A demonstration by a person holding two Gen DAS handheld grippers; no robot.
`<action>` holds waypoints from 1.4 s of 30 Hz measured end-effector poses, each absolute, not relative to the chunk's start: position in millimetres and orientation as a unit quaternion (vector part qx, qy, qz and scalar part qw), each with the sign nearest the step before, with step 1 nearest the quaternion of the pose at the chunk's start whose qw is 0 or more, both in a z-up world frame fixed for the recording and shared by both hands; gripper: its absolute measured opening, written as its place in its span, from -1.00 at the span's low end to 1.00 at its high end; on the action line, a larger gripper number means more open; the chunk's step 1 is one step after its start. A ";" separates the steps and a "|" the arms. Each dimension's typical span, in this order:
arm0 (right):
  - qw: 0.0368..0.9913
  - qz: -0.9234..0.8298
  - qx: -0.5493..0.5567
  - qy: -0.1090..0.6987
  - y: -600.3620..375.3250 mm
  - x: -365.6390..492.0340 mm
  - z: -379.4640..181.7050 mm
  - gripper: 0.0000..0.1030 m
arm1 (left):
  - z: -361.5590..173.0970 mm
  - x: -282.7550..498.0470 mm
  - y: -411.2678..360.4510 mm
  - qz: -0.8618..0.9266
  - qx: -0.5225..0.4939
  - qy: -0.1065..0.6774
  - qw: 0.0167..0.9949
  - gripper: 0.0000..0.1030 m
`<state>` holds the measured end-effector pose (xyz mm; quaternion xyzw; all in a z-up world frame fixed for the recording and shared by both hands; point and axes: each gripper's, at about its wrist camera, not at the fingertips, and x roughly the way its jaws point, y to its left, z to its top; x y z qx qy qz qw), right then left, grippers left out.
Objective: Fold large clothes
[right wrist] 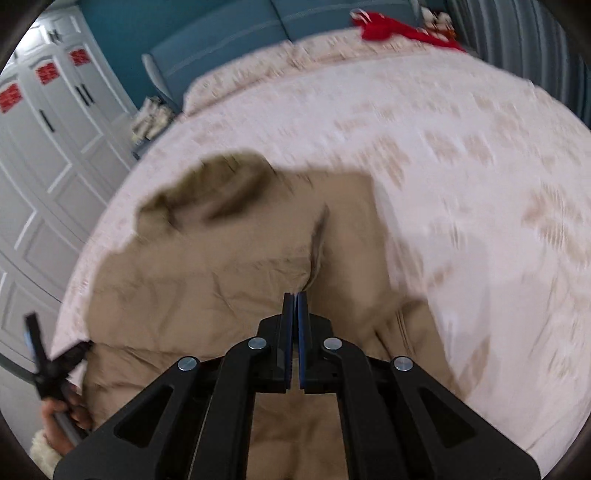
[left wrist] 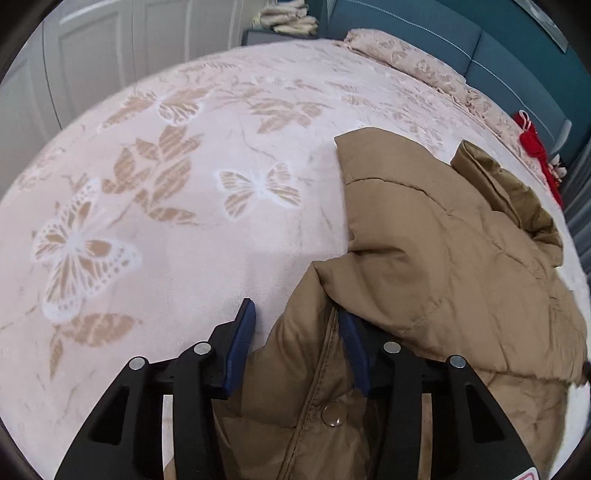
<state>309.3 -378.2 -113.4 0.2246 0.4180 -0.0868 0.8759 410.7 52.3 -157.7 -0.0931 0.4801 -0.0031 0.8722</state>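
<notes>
Bedspread (left wrist: 184, 229) in pale pink, printed with tan leaves and white butterflies, covers the whole bed, and a tan padded coat (left wrist: 443, 258) lies on it in a loose heap toward the near edge. In the left wrist view the left gripper (left wrist: 297, 321) has its 2 blue-padded fingers apart with a fold of the coat's front edge between them; the right pad is tucked under the cloth and the left pad stands clear of it over the bedspread, so no firm pinch shows. A round snap button (left wrist: 333, 414) sits on the coat just below that fold. In the right wrist view, which is blurred, the right gripper (right wrist: 296, 295) hangs over the coat (right wrist: 221, 280) with its 2 pads pressed together and no cloth visible between them. A hand (right wrist: 68, 411) holds the other tool at the coat's left edge. Red cloth (right wrist: 399, 27) lies at the far end by the blue headboard (right wrist: 229, 44), and white wardrobe doors (right wrist: 55, 147) stand to the left.
</notes>
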 end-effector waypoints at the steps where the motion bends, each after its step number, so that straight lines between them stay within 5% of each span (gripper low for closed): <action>1: 0.872 -0.093 0.226 0.424 -378.5 305.6 -126.2 -0.98 | -158.1 408.7 50.7 0.003 -0.089 0.475 0.875 -0.15; 3: 0.870 -0.101 0.223 0.427 -378.8 300.5 -140.5 -0.98 | -160.3 405.0 51.4 0.023 -0.087 0.467 0.880 -0.34; 11: 0.872 -0.122 0.167 0.445 -366.6 300.8 -154.9 -0.88 | -157.0 399.8 46.0 0.033 -0.056 0.462 0.884 -0.28; 15: 0.872 -0.146 0.172 0.434 -366.7 275.0 -134.5 -0.38 | -137.0 372.0 63.0 0.032 -0.075 0.464 0.882 -0.28; 25: 0.913 -0.056 0.157 0.373 -308.4 308.9 -67.8 -0.41 | -49.9 385.3 -9.3 -0.081 -0.064 0.402 0.910 -0.31; 32: 0.899 -0.033 0.138 0.414 -266.3 356.5 -105.8 -0.41 | -108.3 419.8 -81.1 -0.085 -0.033 0.458 0.884 -0.31; 42: 0.901 -0.025 0.094 0.423 -247.4 336.4 -151.9 -0.43 | -146.2 388.9 -85.6 -0.074 0.011 0.424 0.902 -0.30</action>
